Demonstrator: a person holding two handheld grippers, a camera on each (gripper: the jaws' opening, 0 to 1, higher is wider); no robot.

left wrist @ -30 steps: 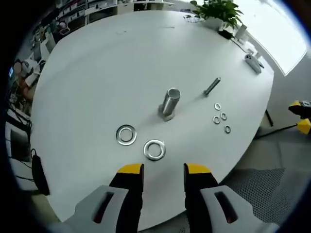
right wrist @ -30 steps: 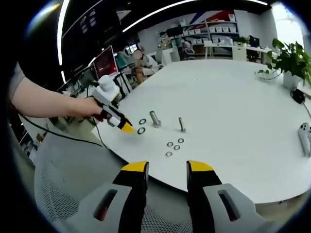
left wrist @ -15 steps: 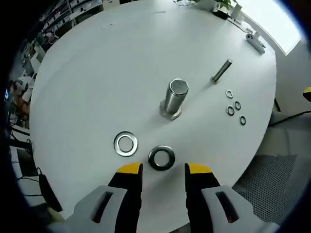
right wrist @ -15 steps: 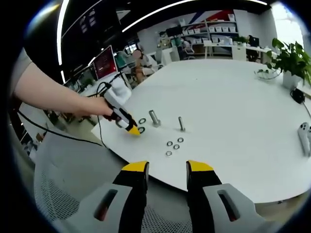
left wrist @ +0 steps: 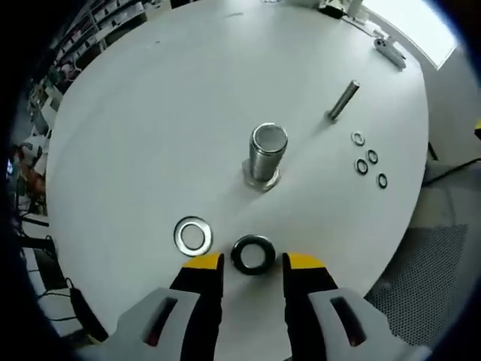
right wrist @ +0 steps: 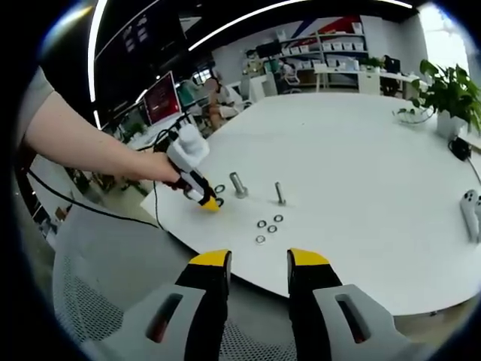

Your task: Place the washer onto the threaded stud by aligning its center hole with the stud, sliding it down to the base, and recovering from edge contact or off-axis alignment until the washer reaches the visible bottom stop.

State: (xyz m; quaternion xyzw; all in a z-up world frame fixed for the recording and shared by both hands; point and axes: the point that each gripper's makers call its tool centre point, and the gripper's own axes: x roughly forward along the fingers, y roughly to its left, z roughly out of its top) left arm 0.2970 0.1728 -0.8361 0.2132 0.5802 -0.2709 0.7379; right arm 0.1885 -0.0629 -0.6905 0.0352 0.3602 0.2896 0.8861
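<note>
Take the big threaded stud (left wrist: 266, 154) as your landmark; it stands upright on the white round table (left wrist: 150, 113). In the left gripper view, a bright washer (left wrist: 192, 235) lies flat down and to the left of the stud. Just right of it a second washer (left wrist: 252, 255), dark in shadow, lies flat on the table directly below the stud. Your left gripper (left wrist: 252, 265) has its jaws spread, one yellow tip on each side of that dark washer's near edge, not clamped on it. Up and to the right of the stud a slimmer bolt (left wrist: 343, 100) lies on the table, with four small washers (left wrist: 369, 159) below it.

In the right gripper view, your left hand (right wrist: 161, 167) holds the left gripper at the table's left edge, just left of the stud. Your right gripper (right wrist: 258, 263) has its jaws apart, holding nothing, well short of the stud and off the table's near edge.
</note>
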